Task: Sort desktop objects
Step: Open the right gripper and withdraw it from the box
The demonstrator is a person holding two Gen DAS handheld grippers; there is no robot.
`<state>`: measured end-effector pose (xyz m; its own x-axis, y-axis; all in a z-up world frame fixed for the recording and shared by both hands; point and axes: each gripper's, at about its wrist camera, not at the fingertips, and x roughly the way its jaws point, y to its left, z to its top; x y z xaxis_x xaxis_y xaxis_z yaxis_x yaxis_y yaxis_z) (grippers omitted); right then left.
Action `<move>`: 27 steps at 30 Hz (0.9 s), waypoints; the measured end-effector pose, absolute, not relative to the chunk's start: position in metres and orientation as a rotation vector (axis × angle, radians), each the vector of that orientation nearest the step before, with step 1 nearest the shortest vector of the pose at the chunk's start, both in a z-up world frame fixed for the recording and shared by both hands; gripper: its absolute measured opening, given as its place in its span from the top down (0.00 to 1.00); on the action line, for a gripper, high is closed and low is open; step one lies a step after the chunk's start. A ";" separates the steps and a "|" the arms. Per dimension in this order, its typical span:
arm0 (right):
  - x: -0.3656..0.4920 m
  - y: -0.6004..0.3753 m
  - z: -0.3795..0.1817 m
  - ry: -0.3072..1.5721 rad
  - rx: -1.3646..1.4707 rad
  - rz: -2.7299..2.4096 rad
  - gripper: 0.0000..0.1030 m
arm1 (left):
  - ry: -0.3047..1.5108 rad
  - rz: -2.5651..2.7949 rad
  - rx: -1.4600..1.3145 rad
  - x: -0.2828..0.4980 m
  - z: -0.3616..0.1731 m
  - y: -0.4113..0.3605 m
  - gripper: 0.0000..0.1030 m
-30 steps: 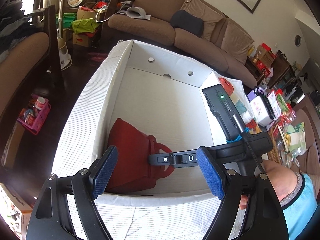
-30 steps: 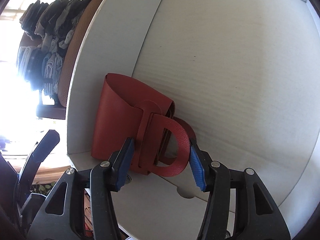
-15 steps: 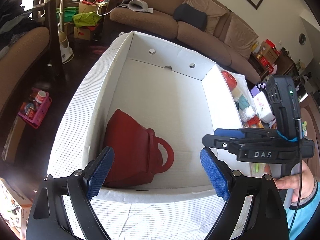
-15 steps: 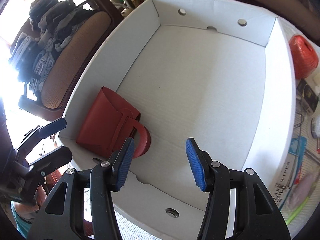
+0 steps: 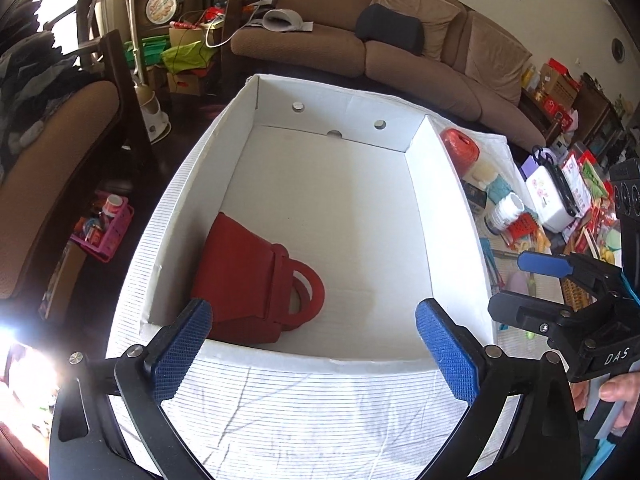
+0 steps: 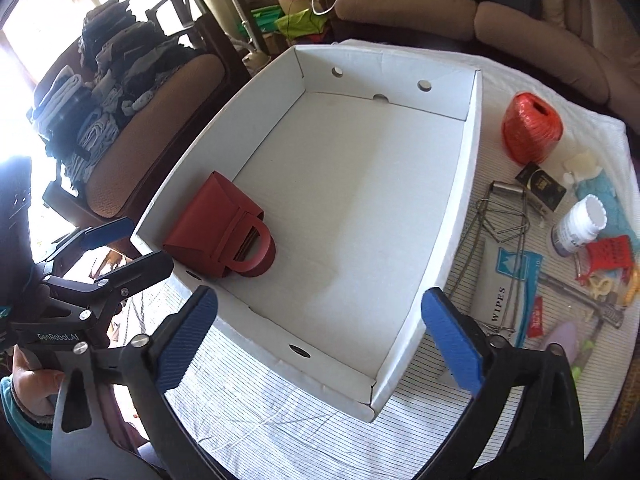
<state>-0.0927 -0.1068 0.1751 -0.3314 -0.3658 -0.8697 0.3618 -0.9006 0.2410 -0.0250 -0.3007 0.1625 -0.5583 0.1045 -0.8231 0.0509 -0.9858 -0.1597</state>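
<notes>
A red handbag point(image 5: 244, 276) lies on its side in the near left corner of the white cardboard box point(image 5: 440, 200). The right wrist view shows the same handbag point(image 6: 208, 224) and box point(image 6: 468, 184). My left gripper point(image 5: 313, 308) hovers over the box's near wall, jaws opening, nothing between them. My right gripper point(image 6: 320, 296) hangs high over the near end of the box, jaws also opening and empty. Each gripper appears in the other's view: the right gripper point(image 5: 520, 286) at the box's right, the left gripper point(image 6: 136, 246) at its left, each held by a hand.
On the striped cloth right of the box lie a red-orange twine ball point(image 6: 532, 128), a white pill bottle point(image 6: 580, 224), a wipes pack point(image 6: 508, 288), wire clips point(image 6: 500, 216) and a small red basket point(image 6: 612, 256). A chair piled with clothes point(image 6: 120, 120) stands left, a sofa point(image 5: 360, 48) behind.
My right gripper rose from the bag's handle, drew back out of the box to its right side and spread its jaws. My left gripper backed off a little and opened wider.
</notes>
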 end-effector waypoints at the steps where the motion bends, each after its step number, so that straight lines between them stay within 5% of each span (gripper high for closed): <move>1: -0.090 -0.103 0.179 0.000 1.471 -2.261 0.00 | -0.244 2.741 -1.457 -0.023 0.167 -0.295 0.00; 27: 0.001 0.133 0.221 -0.123 1.446 -2.601 0.00 | -0.032 2.604 -1.324 0.007 0.194 -0.083 0.00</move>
